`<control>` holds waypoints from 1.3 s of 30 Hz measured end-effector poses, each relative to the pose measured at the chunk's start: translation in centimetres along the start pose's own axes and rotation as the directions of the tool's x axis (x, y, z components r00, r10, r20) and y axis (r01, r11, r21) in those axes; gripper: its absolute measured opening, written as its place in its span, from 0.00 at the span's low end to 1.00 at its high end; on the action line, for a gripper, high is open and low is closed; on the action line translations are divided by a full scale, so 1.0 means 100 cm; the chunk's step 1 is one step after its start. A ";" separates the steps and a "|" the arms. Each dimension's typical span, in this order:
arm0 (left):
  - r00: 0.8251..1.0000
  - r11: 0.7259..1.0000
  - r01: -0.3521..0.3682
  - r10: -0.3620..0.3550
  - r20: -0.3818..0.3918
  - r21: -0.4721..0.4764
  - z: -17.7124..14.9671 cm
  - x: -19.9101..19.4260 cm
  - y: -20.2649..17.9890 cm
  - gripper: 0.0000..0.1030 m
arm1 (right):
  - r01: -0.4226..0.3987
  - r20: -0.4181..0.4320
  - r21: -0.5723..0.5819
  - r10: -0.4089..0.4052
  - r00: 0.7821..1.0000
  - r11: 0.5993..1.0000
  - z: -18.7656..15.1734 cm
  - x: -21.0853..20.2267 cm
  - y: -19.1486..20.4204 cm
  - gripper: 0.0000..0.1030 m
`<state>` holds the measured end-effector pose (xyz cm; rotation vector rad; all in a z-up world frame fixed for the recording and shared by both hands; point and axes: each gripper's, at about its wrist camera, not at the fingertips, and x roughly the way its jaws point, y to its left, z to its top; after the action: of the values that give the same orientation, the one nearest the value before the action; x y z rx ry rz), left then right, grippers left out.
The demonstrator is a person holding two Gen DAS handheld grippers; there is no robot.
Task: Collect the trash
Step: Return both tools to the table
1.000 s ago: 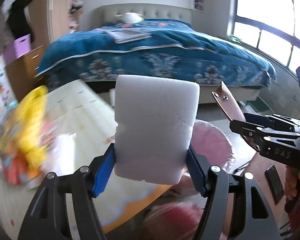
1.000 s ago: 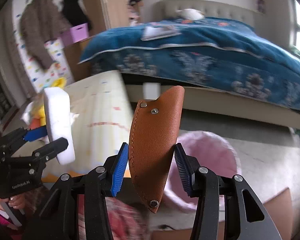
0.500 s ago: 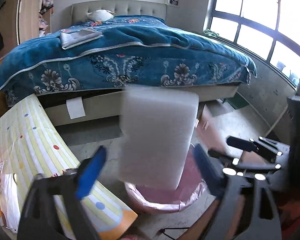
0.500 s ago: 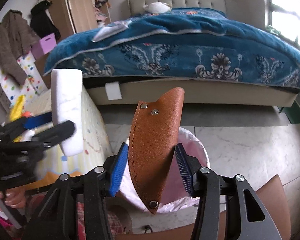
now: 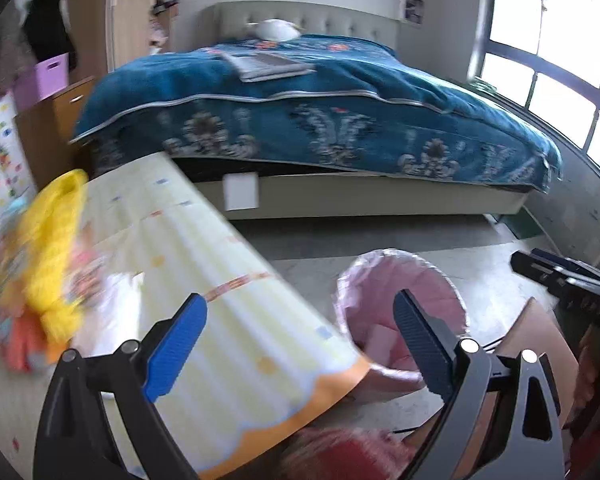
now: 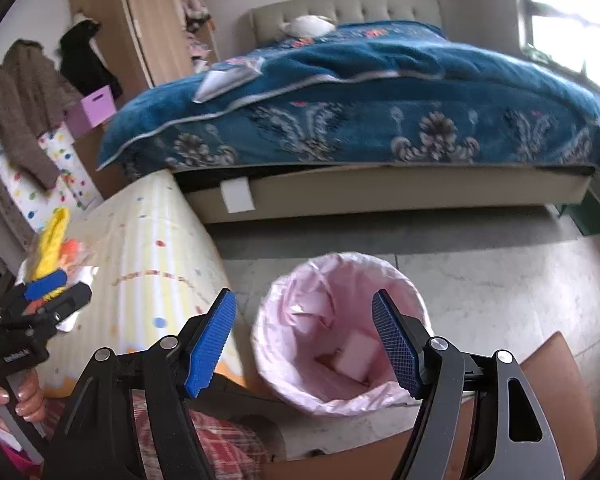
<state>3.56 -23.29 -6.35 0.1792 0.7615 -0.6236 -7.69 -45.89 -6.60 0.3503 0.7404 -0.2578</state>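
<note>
The left tongs [image 5: 296,330] stand spread wide with nothing between their blue pads; their jaws have just been opening. The right tongs [image 6: 304,342] are also spread and empty, their jaws likewise having just been opening, and they hang above the pink-lined trash bin [image 6: 340,332] on the floor. Inside the bin a white foam block [image 6: 358,356] lies near the bottom, partly cut off by the right pad; pale shapes beside it are too washed in pink to name. From the left wrist view only part of the bin's inside shows, the rest hidden behind the pad and the corner of the bench [image 5: 220,280].

The bench, covered in a yellow striped cloth with small coloured marks, sits just beside the bin. On its far end lies a heap of trash [image 5: 48,264], yellow and orange, so blurred that single pieces cannot be told apart. In the right wrist view the left tongs partly cover that heap, and a hand [image 6: 18,396] grips their handle at the frame's edge. A bed [image 6: 360,112] with a blue patterned cover fills the background. Red checked fabric at the lower edge is cut off.
</note>
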 end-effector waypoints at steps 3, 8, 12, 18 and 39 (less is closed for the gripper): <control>0.999 0.999 -0.031 0.031 0.015 -0.019 -0.009 -0.019 0.017 0.89 | -0.029 0.009 -0.026 0.029 1.000 0.999 0.000 -0.014 0.018 0.69; 0.994 0.994 -0.104 0.105 0.027 -0.019 -0.023 -0.044 0.044 0.90 | -0.043 0.003 -0.071 0.044 0.999 0.997 0.000 -0.033 0.042 0.69; 0.991 0.990 -0.127 0.129 0.030 -0.066 -0.034 -0.059 0.074 0.90 | -0.050 0.010 -0.123 0.052 0.999 0.991 0.006 -0.042 0.064 0.69; 0.982 0.968 -0.189 0.191 -0.003 -0.165 -0.047 -0.067 0.129 0.91 | -0.099 0.000 -0.175 0.101 0.995 0.979 0.017 -0.025 0.102 0.69; 0.904 0.840 -0.417 0.424 -0.060 -0.348 -0.083 -0.128 0.256 0.92 | -0.351 -0.164 -0.407 0.311 0.936 0.843 0.013 0.041 0.295 0.69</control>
<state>6.63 6.35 -5.23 0.0048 0.7723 -0.0610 6.32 -19.98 -2.11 0.0619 0.7908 0.2552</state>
